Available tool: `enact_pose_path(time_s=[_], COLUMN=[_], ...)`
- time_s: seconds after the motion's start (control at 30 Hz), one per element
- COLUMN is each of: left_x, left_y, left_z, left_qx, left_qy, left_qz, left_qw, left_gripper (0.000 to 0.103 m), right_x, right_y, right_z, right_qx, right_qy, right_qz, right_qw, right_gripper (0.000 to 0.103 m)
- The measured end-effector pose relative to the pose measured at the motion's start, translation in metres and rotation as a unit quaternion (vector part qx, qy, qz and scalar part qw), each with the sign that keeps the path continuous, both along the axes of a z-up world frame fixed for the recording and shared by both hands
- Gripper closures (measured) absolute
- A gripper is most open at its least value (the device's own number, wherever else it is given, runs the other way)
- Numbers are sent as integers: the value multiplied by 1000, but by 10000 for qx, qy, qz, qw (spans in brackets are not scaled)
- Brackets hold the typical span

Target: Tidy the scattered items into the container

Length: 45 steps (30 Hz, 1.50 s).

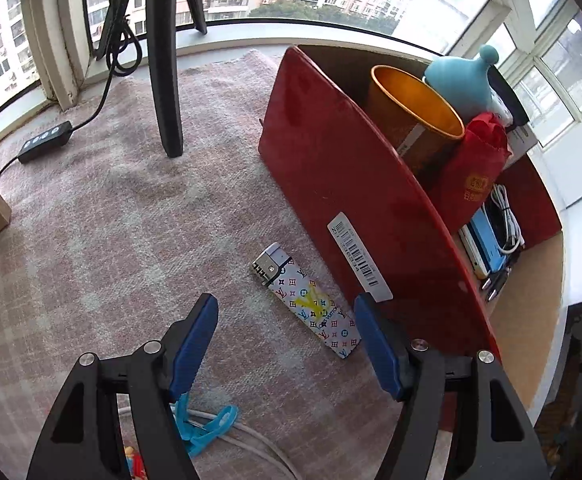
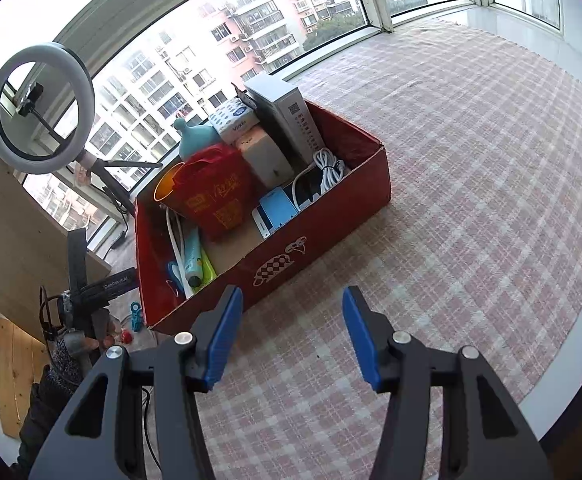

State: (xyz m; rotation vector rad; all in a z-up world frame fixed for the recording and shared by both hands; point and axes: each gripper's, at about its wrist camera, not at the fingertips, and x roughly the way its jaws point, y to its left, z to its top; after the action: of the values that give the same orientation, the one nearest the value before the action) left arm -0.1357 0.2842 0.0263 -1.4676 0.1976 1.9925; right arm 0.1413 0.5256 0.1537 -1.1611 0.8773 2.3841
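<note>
A white lighter (image 1: 305,300) with a coloured monogram print lies flat on the pink checked cloth, close beside the red box's long wall (image 1: 331,152). My left gripper (image 1: 287,304) points down over it, open, its blue pads either side of the lighter and not touching it. My right gripper (image 2: 292,294) hangs open and empty above the cloth, just in front of the red box (image 2: 291,256). Inside the box are an orange cup (image 1: 419,112), a red bag (image 2: 215,188), a light blue bottle-shaped thing (image 1: 463,80), white cables (image 2: 329,166) and small boxes.
A blue clip (image 1: 207,428) and a white cable (image 1: 259,440) lie on the cloth under the left fingers. A tripod leg (image 1: 165,80) and a black power strip (image 1: 45,142) stand further off. A ring light (image 2: 41,108) stands by the window. A person's sleeve (image 2: 63,360) shows at the left.
</note>
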Motion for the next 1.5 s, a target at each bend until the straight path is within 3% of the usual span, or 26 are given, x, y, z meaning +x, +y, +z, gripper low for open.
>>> enact_pose_path(time_s=[0.2, 0.4, 0.73, 0.93, 1.07, 1.23, 1.27, 1.4, 1.5], left_x=[10, 20, 36, 97, 148, 203, 207, 203, 202], left_y=[3, 23, 20, -4, -17, -6, 4, 37, 7], left_z=[-4, 0, -30, -43, -51, -61, -62, -42, -31], left_qx=[-395, -574, -293, -108, 32, 140, 117, -2, -100], left_qy=[503, 965, 365, 51, -218, -362, -309, 111, 337], left_qz=[-1106, -2372, -3423, -4171, -4561, -4846, -4862, -4398, -3532], left_qw=[9918, 9649, 9384, 9088, 8897, 8739, 8732, 8980, 9349], left_gripper=[38, 38, 37, 37, 37, 37, 37, 37, 36], right_x=[0, -2, -7, -14, -22, -31, -33, -45, -57], right_y=[-6, -10, -20, -31, -50, -85, -92, -120, -143], right_z=[-6, -8, -13, -24, -34, -50, -53, -69, -78], right_qx=[105, 55, 132, 124, 191, 485, 557, 884, 1451], right_qy=[-124, -218, -416, -578, -688, -798, -800, -928, -1060], right_qz=[-55, -58, -45, 87, 505, 1439, 1663, 2750, 3665], right_qw=[9999, 9997, 9990, 9982, 9962, 9852, 9813, 9529, 9129], right_gripper=[52, 52, 52, 52, 52, 52, 52, 52, 52])
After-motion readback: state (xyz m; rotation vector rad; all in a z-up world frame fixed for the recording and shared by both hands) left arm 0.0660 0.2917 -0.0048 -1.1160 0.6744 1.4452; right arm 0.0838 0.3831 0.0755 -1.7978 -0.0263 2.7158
